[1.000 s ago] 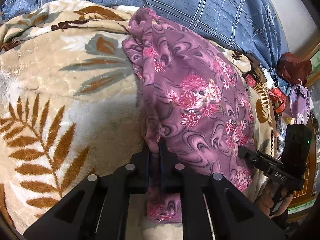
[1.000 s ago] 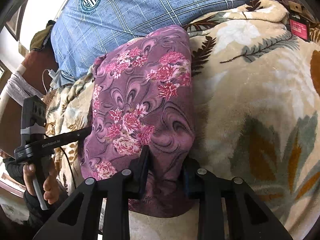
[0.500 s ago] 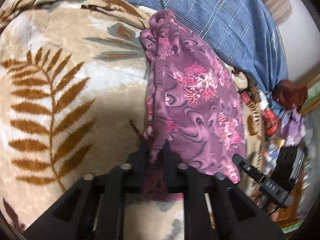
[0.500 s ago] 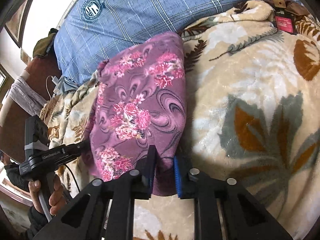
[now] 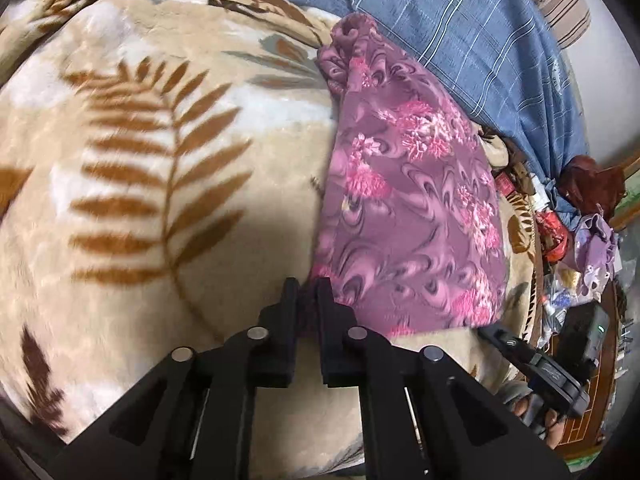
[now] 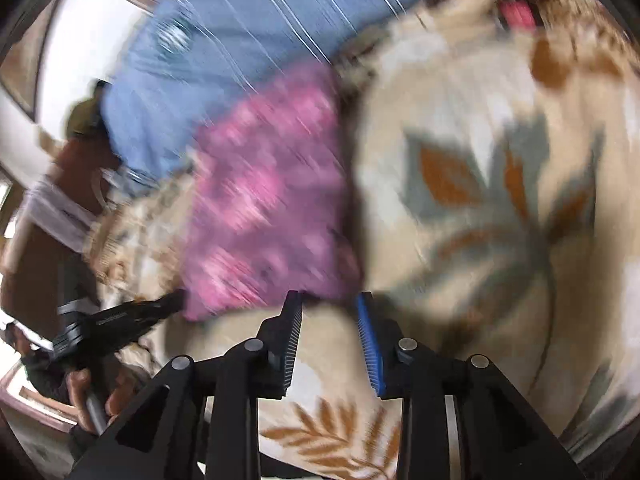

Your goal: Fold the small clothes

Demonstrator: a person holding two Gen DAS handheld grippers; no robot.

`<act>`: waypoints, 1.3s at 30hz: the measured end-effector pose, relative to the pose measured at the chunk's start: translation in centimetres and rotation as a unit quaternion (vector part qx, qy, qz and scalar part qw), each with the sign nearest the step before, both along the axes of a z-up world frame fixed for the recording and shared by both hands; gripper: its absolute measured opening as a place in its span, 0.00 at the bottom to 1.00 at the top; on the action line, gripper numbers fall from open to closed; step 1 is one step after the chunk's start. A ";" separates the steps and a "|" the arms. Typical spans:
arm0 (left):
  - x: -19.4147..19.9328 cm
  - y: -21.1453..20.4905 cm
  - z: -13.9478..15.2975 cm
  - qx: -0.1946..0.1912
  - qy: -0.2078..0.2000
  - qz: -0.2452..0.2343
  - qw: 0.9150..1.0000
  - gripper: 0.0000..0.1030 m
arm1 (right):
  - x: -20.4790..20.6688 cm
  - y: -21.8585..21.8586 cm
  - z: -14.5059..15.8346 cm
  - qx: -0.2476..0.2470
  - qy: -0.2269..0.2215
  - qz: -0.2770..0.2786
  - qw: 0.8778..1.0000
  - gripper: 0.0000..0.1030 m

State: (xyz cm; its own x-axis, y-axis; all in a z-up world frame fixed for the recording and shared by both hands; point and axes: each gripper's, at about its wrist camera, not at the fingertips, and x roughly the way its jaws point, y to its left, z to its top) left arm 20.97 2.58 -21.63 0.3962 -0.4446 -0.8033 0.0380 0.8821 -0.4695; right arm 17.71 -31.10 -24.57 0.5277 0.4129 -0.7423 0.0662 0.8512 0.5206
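A purple floral garment (image 5: 408,216) lies folded lengthwise on a beige leaf-patterned blanket (image 5: 160,160). My left gripper (image 5: 307,294) is shut on its near left corner, a pinch of cloth showing between the black fingers. The right wrist view is motion-blurred. There my right gripper (image 6: 329,300) has its jaws opening, with blanket showing between the blue pads. The garment (image 6: 268,208) ends just at its fingertips and is not pressed. In the left wrist view the right gripper (image 5: 486,330) points at the garment's near right corner.
A blue checked cloth (image 5: 460,20) lies along the far side of the bed. Crumpled clothes and clutter (image 5: 592,240) pile up at the right edge. A hand (image 6: 88,392) holds the left gripper's handle at the lower left of the right wrist view.
Both hands have slid sideways with the garment's near edge. The right jaws, which clamped the hem, have parted and the cloth has come free. The left still pinches its corner.
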 end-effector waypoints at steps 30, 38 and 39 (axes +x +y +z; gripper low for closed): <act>-14.0 -2.8 13.8 0.201 -0.157 0.043 0.966 0.70 | -12.0 4.4 12.4 -0.098 0.005 0.014 0.995 0.68; -16.0 -2.6 19.4 0.237 -0.184 0.069 0.951 0.70 | -13.1 5.8 17.7 -0.102 -0.058 0.006 0.993 0.73; -16.3 -2.7 19.8 0.242 -0.187 0.064 0.950 0.70 | -13.3 6.0 18.1 -0.104 -0.062 0.008 0.993 0.73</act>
